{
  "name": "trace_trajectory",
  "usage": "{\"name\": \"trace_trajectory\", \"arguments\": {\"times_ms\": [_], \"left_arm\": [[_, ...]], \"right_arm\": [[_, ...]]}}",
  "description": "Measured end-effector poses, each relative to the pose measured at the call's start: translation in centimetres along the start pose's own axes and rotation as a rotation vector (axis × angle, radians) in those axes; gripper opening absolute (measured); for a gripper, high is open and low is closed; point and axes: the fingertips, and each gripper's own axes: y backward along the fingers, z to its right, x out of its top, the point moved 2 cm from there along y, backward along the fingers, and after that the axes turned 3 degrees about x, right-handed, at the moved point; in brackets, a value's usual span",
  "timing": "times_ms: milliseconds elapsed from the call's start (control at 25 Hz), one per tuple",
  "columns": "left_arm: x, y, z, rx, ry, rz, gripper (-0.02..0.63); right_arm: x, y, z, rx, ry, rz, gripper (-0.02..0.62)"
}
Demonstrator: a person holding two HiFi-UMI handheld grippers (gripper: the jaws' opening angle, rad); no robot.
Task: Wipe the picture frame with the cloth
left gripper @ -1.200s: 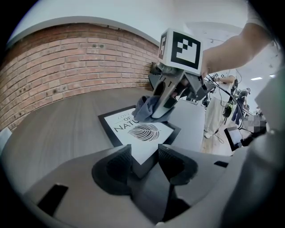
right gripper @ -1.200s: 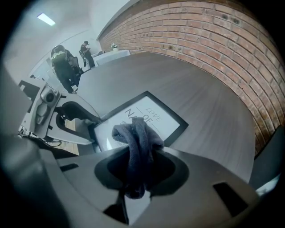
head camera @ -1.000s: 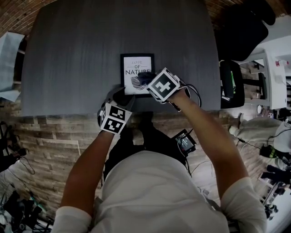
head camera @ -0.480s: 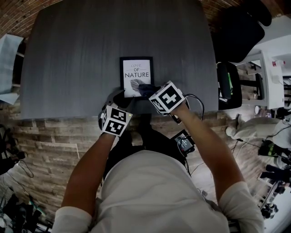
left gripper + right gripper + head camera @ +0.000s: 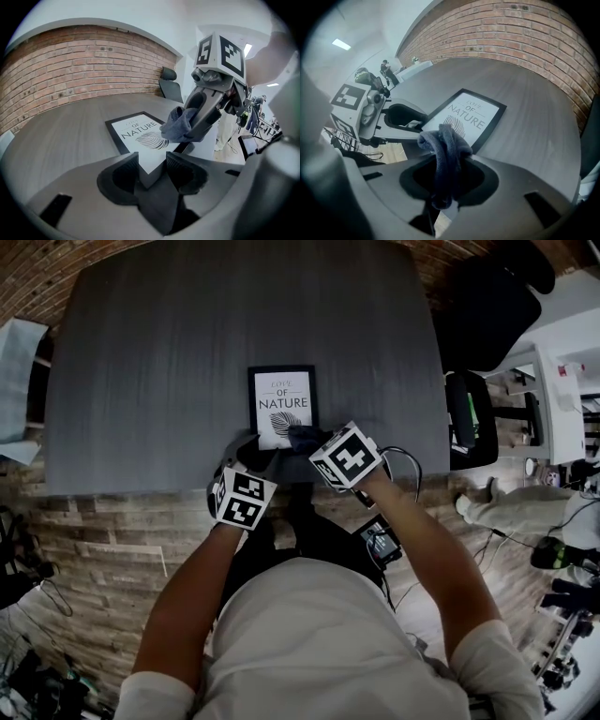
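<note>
The picture frame [image 5: 282, 405] lies flat on the dark table [image 5: 169, 343], near its front edge, with the printed side up. The cloth [image 5: 443, 140], a dark bunched piece, is pinched between the closed jaws of the right gripper [image 5: 446, 165]. It sits over the near right part of the frame, touching the glass as far as one can judge. The left gripper [image 5: 151, 163] has its jaws narrowed on the near left corner of the frame (it seems to steady it there). To wipe well, the person should probably hold this corner firmly and press the cloth only lightly, so the frame does not slide. The cloth is best led in straight, overlapping strokes over the glass, then along the black border, including the far edge.
</note>
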Motion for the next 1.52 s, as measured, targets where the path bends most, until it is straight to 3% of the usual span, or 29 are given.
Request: {"name": "trace_trajectory", "arguments": {"times_ms": [400, 680, 920, 1320, 1520], "left_arm": [[-0.5, 0.2, 0.2, -0.012, 0.001, -0.015, 0.189], [-0.2, 0.2, 0.4, -0.036, 0.012, -0.034, 0.19], [0.8, 2.0, 0.6, -0.03, 0.021, 0.036, 0.195], [-2.5, 2.1, 0.9, 0.006, 0.029, -0.083, 0.206], [-3.1, 1.6, 0.2, 0.026, 0.052, -0.116, 0.202]], "right_arm": [[-1.2, 0.2, -1.5, 0.03, -0.012, 0.004, 0.103], [-1.4, 1.7, -3.5, 0.092, 0.099, -0.036, 0.104], [3.5, 4.1, -2.0, 0.024, 0.221, 0.03, 0.104], [11.7, 0.1, 1.6, -0.141, 0.441, -0.009, 0.104], [15.2, -2.4, 2.0, -0.18, 0.521, -0.056, 0.104]]}}
